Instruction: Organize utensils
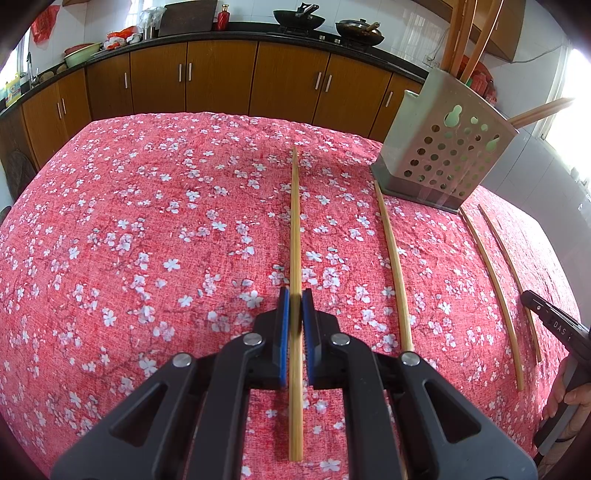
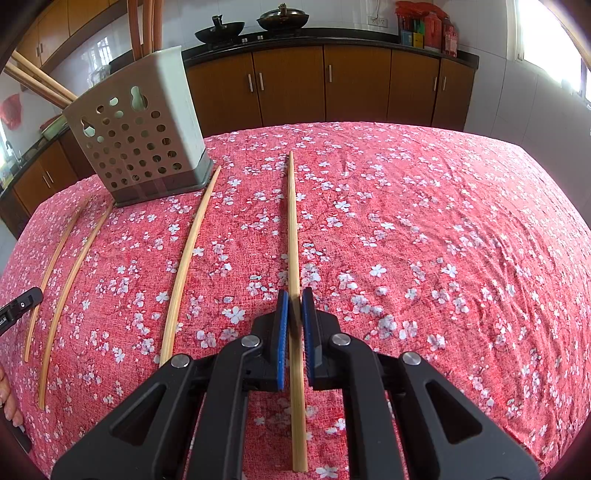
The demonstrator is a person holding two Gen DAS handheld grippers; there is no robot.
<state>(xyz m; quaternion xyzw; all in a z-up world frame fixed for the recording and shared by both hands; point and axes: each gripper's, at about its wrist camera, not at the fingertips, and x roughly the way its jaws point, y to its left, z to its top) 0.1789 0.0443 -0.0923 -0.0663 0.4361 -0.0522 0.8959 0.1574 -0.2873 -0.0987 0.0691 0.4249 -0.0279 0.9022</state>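
Desk (image 1: 129, 240) covered with a red cloth printed in white blossoms; brown cabinets (image 1: 221, 77) under a dark countertop run behind it, two woks (image 1: 293, 17) on the stove. Landmark: grey perforated utensil holder (image 1: 443, 155), upright on the cloth at the desk's far side, already holding several chopsticks (image 1: 458, 37) that stick out of its top, a few leaning outward. Left claw (image 1: 295, 306): blue pads closed around one bamboo chopstick (image 1: 294, 221), which runs straight ahead along the claw's axis, left of the holder; whether it is lifted or lies on the cloth, cannot tell. Three loose chopsticks on the cloth in front of the holder: one (image 1: 395, 269) with its far tip just beside the holder's near left corner, two more (image 1: 495, 288) close together near the holder's right corner. Right claw (image 2: 295, 306): pads closed on a second chopstick (image 2: 293, 229), to the right of the holder (image 2: 136, 140), pointing away along the claw's axis. The body of the other tool shows at each view's edge.
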